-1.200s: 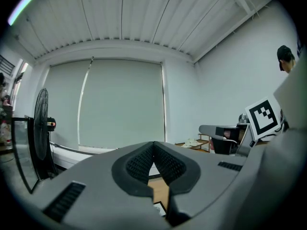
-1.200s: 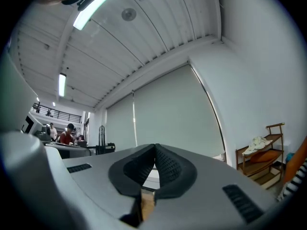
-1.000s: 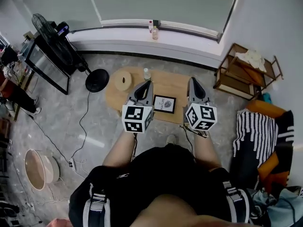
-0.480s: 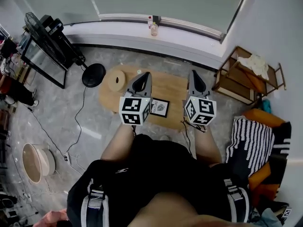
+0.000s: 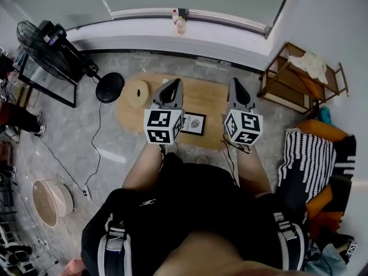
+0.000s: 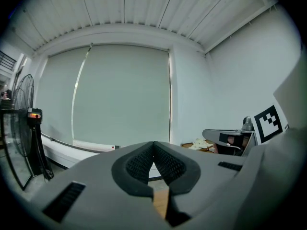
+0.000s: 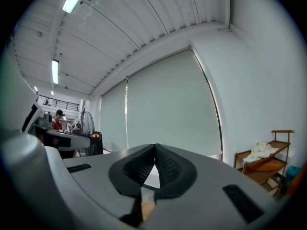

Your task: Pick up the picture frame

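Standing on the floor well to the left of the table, a black fan (image 5: 41, 42) is near a dark round base (image 5: 109, 87). On the left end of the wooden tabletop (image 5: 204, 99) a pale round disc (image 5: 138, 94) lies flat. Next to the right is the left gripper (image 5: 174, 83), held above the tabletop and pointing toward its far edge. In the left gripper view its dark ribbed pads (image 6: 140, 164) meet at the tips, so the jaws are together and nothing is between them. The picture frame (image 5: 195, 123) lies flat close to the near edge of the tabletop, about at the middle of this edge. It has a dark border and a white inside with a small print. In the head view it shows between the two grippers, and the marker cube (image 5: 163, 126) of the left gripper covers its left side. Neither pair of jaws is on it. The right gripper (image 5: 236, 83) is held over the right part of the tabletop, near the right edge, and points the same way as the left one. Its pads (image 7: 138, 169) also meet at the tips, closed on nothing. To the right of the table stands a wooden shelf (image 5: 299, 82) with a pale cloth (image 5: 307, 68) on top. Nearer to the person, a striped fabric (image 5: 310, 154) lies on the floor.
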Motion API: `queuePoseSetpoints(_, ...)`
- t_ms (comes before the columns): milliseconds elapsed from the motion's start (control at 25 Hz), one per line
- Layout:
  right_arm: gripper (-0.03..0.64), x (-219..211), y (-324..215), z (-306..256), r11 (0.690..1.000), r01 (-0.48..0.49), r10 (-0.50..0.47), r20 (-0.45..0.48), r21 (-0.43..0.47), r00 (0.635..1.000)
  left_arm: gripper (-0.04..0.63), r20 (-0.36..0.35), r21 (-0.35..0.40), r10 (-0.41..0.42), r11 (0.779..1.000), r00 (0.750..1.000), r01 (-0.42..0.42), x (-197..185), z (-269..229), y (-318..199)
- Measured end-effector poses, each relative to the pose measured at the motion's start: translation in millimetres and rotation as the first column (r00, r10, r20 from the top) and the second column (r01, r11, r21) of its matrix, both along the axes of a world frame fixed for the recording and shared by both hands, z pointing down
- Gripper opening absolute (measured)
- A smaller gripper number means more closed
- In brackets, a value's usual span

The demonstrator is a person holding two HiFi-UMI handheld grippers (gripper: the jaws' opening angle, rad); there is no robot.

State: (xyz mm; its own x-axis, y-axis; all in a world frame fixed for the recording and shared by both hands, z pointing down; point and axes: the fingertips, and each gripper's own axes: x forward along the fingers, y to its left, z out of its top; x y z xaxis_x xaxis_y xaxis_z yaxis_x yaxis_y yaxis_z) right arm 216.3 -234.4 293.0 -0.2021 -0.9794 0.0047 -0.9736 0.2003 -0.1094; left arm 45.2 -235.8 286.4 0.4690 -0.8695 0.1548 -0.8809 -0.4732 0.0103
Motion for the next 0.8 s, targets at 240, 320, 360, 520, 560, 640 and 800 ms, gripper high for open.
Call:
queuePoseSetpoints(240,0.017,-23.7,-30.0,35.8,0.995,-0.062,0.060,-0.022,-0.080,0.998,0.020,0.040,-0.060,0.064,0.996,0.997,-0.062,-31.5,28.3,-40.3)
queuePoseSetpoints(320,0.017,-30.8,-39.3,49.1,0.990,-0.081,0.078,-0.033,-0.113,0.996,0.020,0.048,-0.083,0.077,0.994,0.996,-0.073,-44.7,39.4,-54.8)
queuePoseSetpoints(360,0.017,-33.5,-43.2,56.2,0.987,-0.091,0.086,-0.042,-0.129,0.995,0.020,0.050,-0.096,0.081,0.992,0.995,-0.076,-50.9,45.9,-61.4)
queuePoseSetpoints(520,0.017,-38.4,-58.9,90.8,0.969,-0.127,0.114,-0.072,-0.211,0.991,0.020,0.067,-0.159,0.091,0.984,0.994,-0.079,-73.8,77.7,-89.4)
queuePoseSetpoints(560,0.017,-40.0,-62.7,102.1,0.961,-0.131,0.115,-0.080,-0.242,0.990,0.020,0.076,-0.183,0.092,0.980,0.993,-0.077,-79.8,88.0,-96.2)
queuePoseSetpoints(640,0.018,-42.8,-69.2,127.5,0.941,-0.133,0.112,-0.085,-0.310,0.990,0.020,0.090,-0.236,0.095,0.969,0.991,-0.071,-90.8,110.9,-107.7)
queuePoseSetpoints(800,0.043,-44.8,-83.4,181.9,0.898,-0.112,0.107,-0.035,-0.425,0.994,0.021,0.095,-0.370,0.125,0.925,0.988,-0.082,-101.4,163.8,-125.9)
